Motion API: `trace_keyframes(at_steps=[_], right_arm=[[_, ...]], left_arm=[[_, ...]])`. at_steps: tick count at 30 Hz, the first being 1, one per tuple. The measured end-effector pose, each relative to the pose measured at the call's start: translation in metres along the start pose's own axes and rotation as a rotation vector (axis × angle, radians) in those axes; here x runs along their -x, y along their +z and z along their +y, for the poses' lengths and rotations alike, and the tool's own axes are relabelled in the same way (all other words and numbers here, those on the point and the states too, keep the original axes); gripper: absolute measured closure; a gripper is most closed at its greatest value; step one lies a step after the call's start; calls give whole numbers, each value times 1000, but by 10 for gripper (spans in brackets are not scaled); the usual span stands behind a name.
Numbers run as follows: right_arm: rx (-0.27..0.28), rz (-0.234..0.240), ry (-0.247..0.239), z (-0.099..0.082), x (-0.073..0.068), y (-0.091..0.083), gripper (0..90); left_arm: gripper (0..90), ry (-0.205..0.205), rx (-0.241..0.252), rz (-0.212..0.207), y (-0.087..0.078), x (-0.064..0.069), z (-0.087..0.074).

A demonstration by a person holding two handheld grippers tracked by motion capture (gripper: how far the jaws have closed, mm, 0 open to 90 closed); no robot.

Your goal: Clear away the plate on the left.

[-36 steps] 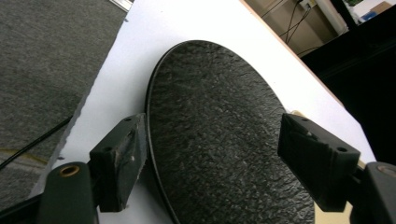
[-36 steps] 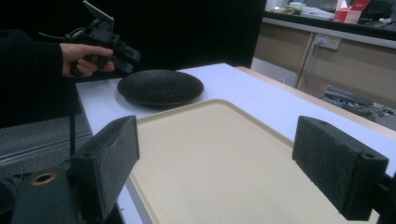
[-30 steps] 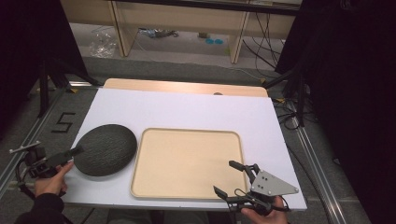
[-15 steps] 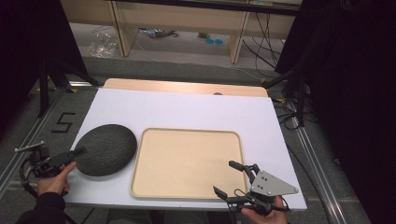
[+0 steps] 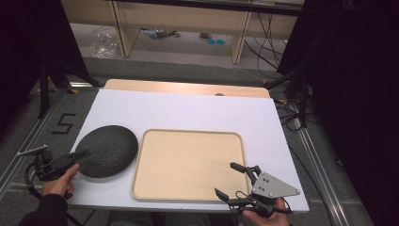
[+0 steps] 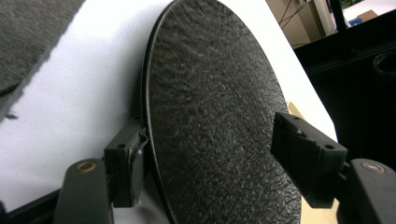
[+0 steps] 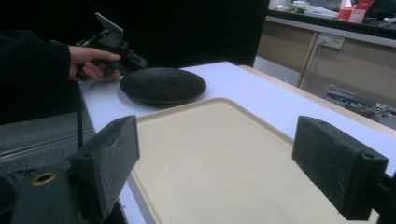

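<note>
A round black plate (image 5: pixel 106 150) with a rough surface lies on the white table top, left of an empty beige tray (image 5: pixel 188 162). My left gripper (image 5: pixel 84 154) reaches in from the left and straddles the plate's near-left rim. In the left gripper view the plate (image 6: pixel 215 116) runs between the jaws of the left gripper (image 6: pixel 215 161): one pad sits at the rim's underside, the other stands off above the surface. These jaws have just been closing, still open around the rim. My right gripper (image 5: pixel 225 178) rests open at the tray's front right corner, with the bare tray (image 7: pixel 219 158) beyond its jaws.
A wooden board edge (image 5: pixel 188 88) runs along the back of the white table top (image 5: pixel 188 110). A grey floor mat with a "5" mark (image 5: pixel 63 123) lies to the left. Shelves and cables stand behind, and metal rails flank both sides.
The left hand has shifted slightly at the plate's rim. Plate, tray and right gripper stand where they were.
</note>
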State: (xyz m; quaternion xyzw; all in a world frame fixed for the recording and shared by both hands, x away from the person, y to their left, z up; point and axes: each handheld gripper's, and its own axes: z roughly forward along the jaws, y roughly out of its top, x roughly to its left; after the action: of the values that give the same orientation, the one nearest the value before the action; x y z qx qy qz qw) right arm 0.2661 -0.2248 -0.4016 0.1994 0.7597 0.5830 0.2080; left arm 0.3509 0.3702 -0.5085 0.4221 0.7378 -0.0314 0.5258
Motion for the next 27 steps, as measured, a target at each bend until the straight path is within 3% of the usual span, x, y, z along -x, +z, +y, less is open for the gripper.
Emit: trace_keyframes(at_steps=[4,11,18,24,27], right_arm=[[-12,-12,0,0,-1,0,159],[-8,-14,1,0,-1,0,160],[-7,-11,1,0,-1,1,163],[-8,-5,0,0,-1,1,163],[-18,-5,1,0,0,0,165]], left_arm=[[383,-37,-3,-17,-1,-5,0],[506,-36,-6,8,-2,-9,0],[747,-61,-5,35,-4,-17,0],[766,-59,-17,18,-5,-20,2],[781,-84,-18,-1,-5,-22,3]])
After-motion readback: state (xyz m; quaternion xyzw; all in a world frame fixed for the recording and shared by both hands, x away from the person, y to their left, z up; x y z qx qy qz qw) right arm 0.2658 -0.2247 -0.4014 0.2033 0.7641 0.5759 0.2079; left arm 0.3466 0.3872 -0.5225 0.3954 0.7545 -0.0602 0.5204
